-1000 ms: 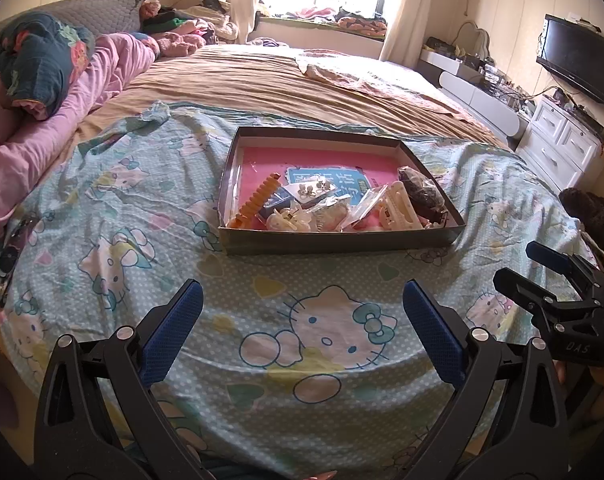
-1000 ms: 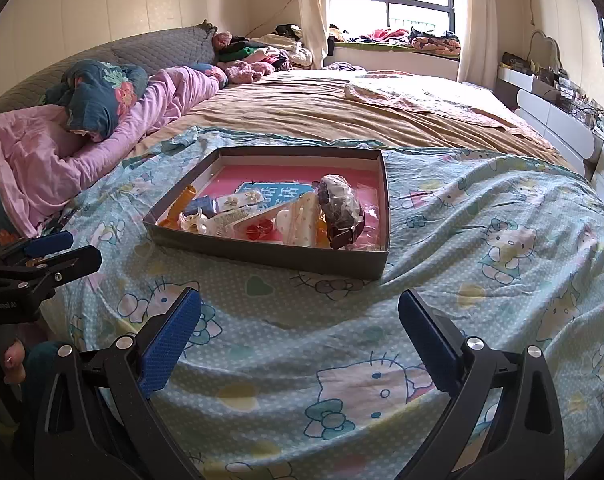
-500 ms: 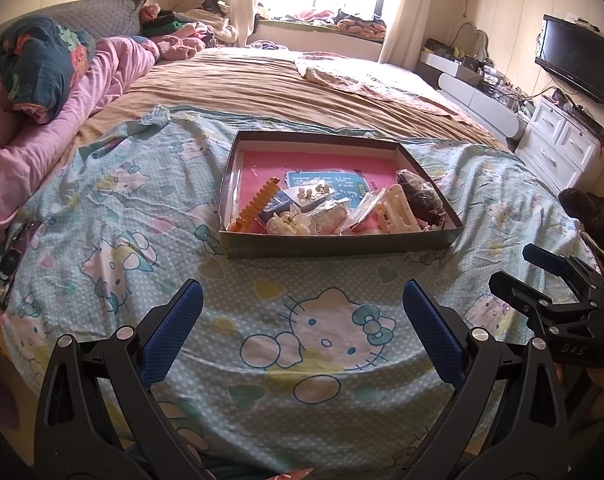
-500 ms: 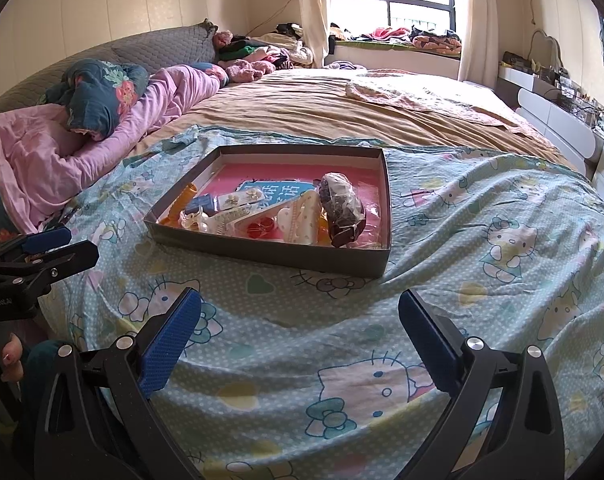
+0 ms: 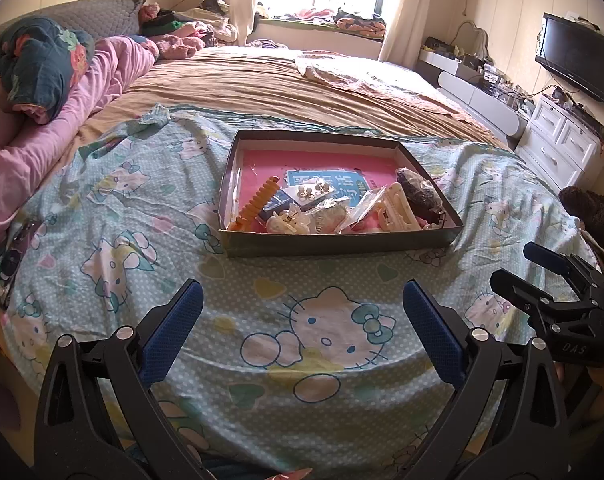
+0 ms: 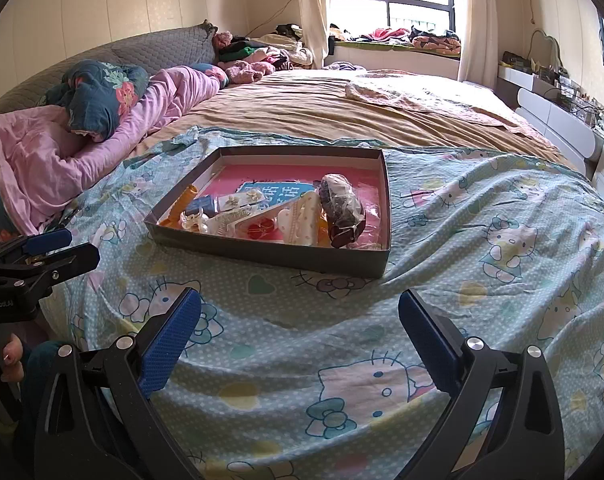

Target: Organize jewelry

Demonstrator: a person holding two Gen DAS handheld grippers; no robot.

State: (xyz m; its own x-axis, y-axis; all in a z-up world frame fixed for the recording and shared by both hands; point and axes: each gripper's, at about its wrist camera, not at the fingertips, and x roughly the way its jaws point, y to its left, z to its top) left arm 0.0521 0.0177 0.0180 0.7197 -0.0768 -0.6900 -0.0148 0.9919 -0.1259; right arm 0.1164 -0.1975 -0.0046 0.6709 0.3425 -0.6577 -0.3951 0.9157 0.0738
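While both grippers hang low over the cartoon-cat sheet (image 5: 310, 320), very little has changed in the last second: the views have only slid a tiny bit, so the box (image 5: 334, 242) sits a touch lower in the left view than it did, and nothing in it has moved. The left gripper (image 5: 302, 312) is spread wide with nothing between its blue pads (image 5: 173, 328). The right gripper (image 6: 299, 320) is wide too, and it holds nothing. The box lies straight ahead of both grippers, past their tips and not touching them. For the left gripper it sits a little to the right of the middle; for the right gripper it sits a little to the left. Inside it, on the pink floor, the small things are heaped along the near wall: an orange comb clip (image 5: 257, 200) on the left side, a card of earrings (image 5: 312, 192), a clear hair claw (image 5: 287, 222), a cream hair claw (image 5: 396, 212), and a dark thing in a clear bag (image 6: 342, 208) on the right side. They lie mixed and partly on top of each other. I think this small drift means the hands are just lining up on the box. The pile could be a mess waiting to be sorted, or things already put away in one box; I cannot tell which.
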